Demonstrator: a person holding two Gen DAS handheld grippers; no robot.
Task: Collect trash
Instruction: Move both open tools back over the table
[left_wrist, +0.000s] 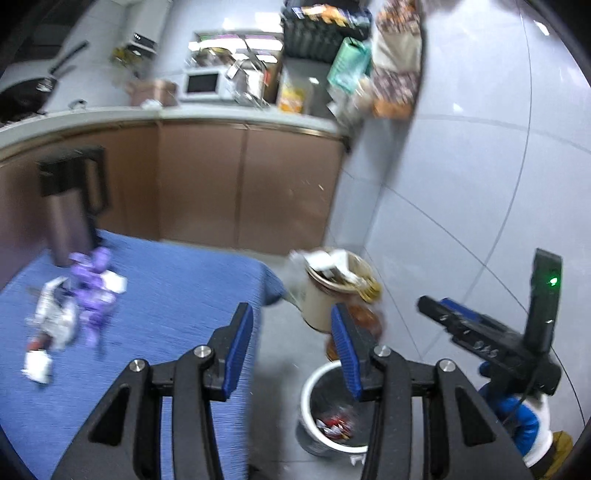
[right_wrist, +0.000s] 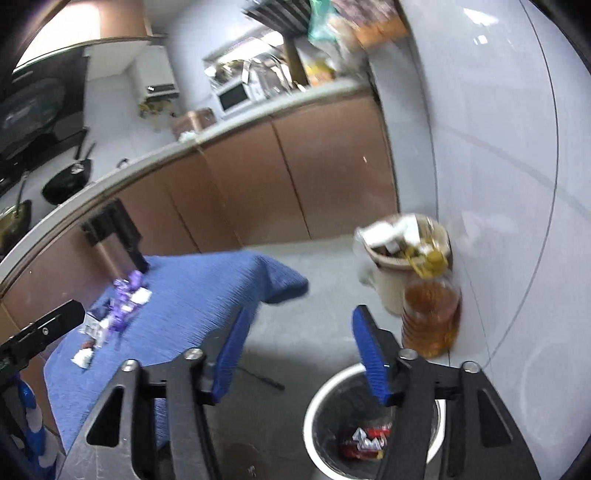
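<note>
Up in the left wrist view, the left gripper (left_wrist: 291, 347) holds its jaws apart with nothing between them. At nine o'clock a blurred heap of purple and white wrappers (left_wrist: 79, 295) lies on the blue-clothed tabletop (left_wrist: 177, 288). At five o'clock the white bin (left_wrist: 314, 406) holds red and silver wrappers.

Over in the right wrist view, the right gripper (right_wrist: 295, 350) also stands apart and empty. The wrappers (right_wrist: 118, 306) sit at nine o'clock; the bin (right_wrist: 325, 406) sits at five o'clock.
</note>
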